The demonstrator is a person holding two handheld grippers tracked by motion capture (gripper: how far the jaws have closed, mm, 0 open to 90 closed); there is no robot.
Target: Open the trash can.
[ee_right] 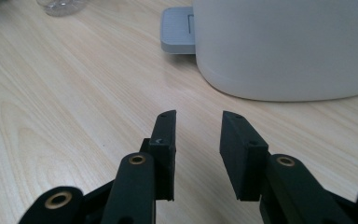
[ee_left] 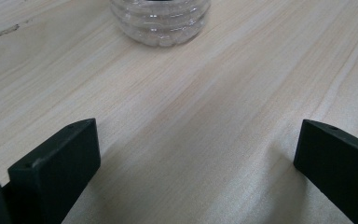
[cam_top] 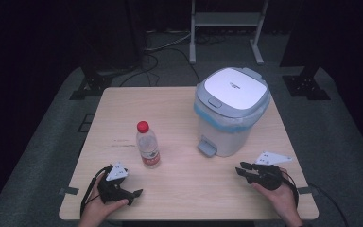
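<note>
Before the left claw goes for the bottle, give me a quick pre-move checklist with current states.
1. Left claw open wide enough for the bottle: ok, jaws spread far apart.
2. Bottle upright with red cap on: ok.
3. Path from left claw to bottle free: ok, bare table between them.
4. Bottle centred between the jaws: not ok, its base sits left of centre in the left gripper view.
5. Right claw clear of the bottle: ok, open, empty, pointing at the bin.
6. Bin lid open: not ok, it is closed; the pedal faces the person.
</note>
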